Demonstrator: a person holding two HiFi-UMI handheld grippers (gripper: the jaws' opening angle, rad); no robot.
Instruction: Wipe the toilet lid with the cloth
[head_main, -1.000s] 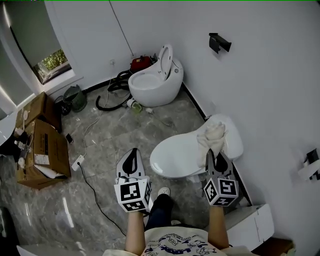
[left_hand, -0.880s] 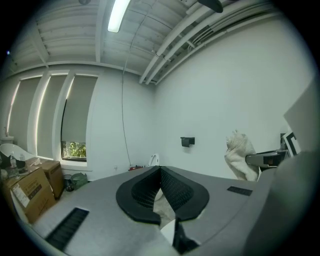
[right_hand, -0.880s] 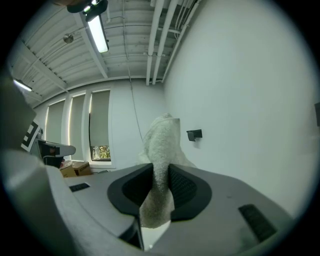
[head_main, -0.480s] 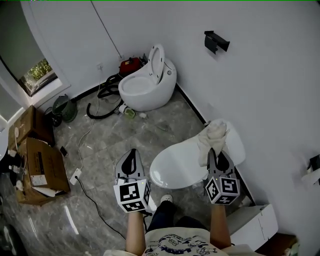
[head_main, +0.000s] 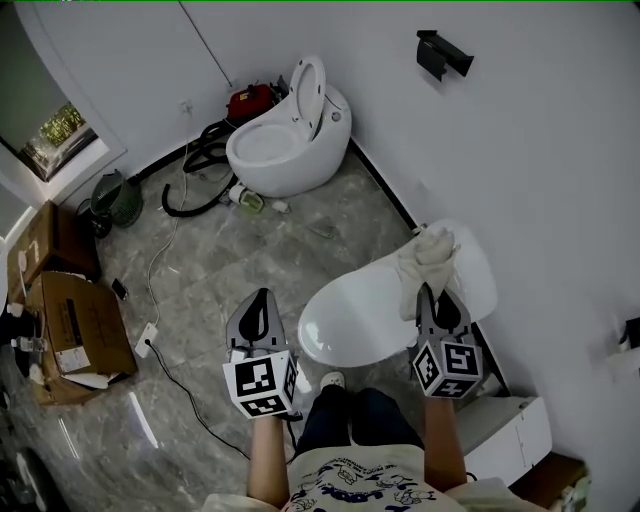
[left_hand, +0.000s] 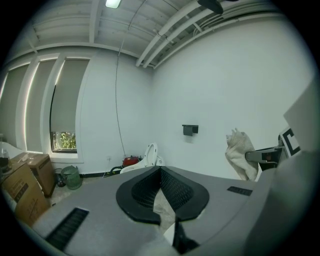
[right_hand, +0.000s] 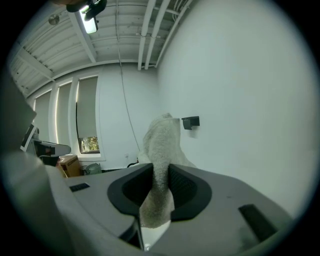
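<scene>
No text can be read anywhere: the pale label on the cardboard box (head_main: 70, 322) and the print on the person's shirt (head_main: 345, 488) are too small and blurred, while the cubes of the left gripper (head_main: 262, 298) and right gripper (head_main: 430, 296) bear only black-and-white square patterns.

Terry cloth (head_main: 428, 262), glossy toilet lid (head_main: 350, 315)

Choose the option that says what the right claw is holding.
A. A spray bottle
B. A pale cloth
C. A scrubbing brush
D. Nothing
B: the right gripper view shows the right claw shut on the cloth, and in the head view the cloth is held up above the toilet lid.
</scene>
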